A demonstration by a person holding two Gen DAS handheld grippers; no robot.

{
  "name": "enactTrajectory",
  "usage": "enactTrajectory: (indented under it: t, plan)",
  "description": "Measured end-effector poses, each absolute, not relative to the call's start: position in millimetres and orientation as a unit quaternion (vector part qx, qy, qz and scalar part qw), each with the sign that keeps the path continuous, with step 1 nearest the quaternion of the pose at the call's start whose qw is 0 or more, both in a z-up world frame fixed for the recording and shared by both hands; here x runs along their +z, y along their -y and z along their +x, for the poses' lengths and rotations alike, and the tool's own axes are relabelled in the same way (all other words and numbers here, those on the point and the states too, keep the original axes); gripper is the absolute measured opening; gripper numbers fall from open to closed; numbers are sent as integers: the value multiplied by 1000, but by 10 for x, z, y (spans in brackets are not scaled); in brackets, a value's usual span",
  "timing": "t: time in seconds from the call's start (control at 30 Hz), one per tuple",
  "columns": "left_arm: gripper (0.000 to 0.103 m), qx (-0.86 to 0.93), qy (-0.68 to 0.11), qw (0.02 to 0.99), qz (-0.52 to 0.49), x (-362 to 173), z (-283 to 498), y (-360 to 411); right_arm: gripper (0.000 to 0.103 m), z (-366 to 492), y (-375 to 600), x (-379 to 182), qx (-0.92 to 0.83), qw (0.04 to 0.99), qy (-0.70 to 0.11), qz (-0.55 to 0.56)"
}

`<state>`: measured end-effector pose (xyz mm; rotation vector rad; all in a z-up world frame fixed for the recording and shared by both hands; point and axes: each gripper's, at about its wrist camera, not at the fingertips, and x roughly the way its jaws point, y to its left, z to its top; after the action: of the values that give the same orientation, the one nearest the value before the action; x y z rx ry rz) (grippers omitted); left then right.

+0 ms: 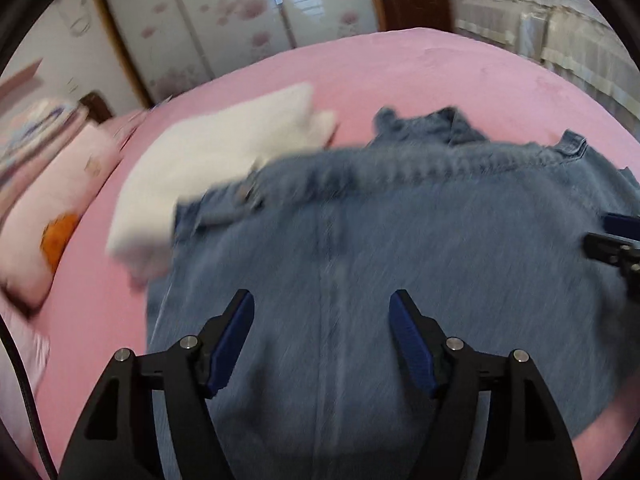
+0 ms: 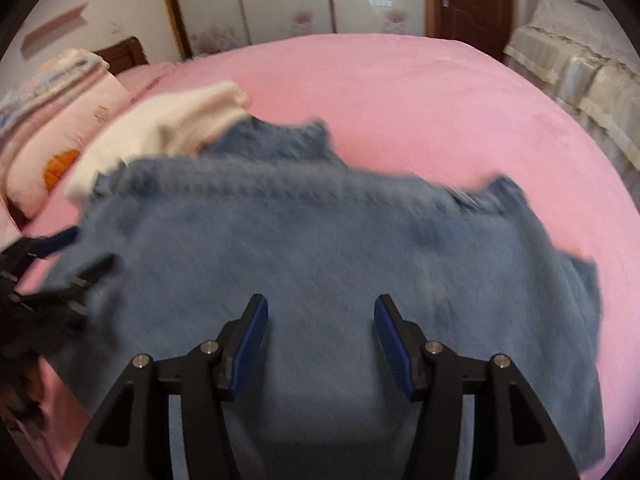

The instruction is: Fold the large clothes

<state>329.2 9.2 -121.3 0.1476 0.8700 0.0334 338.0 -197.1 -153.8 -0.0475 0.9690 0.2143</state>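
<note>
A blue denim jacket [image 1: 400, 240] lies spread on the pink bed [image 1: 400, 76], its seam and collar toward the far side. My left gripper [image 1: 322, 300] hovers over the near part of the denim, jaws apart, nothing between the blue pads. My right gripper [image 2: 320, 302] stands open the same way over the jacket [image 2: 320, 240], more to its right. Each view catches the other gripper at its edge: the right one [image 1: 612, 244] at the jacket's right side, the left one [image 2: 60, 264] at its left. Both views are motion-blurred.
A folded white garment [image 1: 208, 168] lies on the bed [image 2: 440, 100] by the jacket's far left corner. Pink pillows [image 1: 48, 200] and stacked bedding sit at the left. A wardrobe [image 2: 288, 0], a brown door and a second bed [image 2: 580, 60] stand beyond.
</note>
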Motion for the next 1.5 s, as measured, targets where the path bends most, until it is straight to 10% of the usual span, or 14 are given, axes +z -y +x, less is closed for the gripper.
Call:
enactTrajectory:
  t: [0.6,1.5]
  plan:
    - [80,164,-451,871,-105,-1621,2501,-1533,43,2514,3773,-1560,-71,885,-459,34]
    - [80,107,-466,870,-119,3,1739,-1076,54,1822,2697,-233,22,900,-432,47]
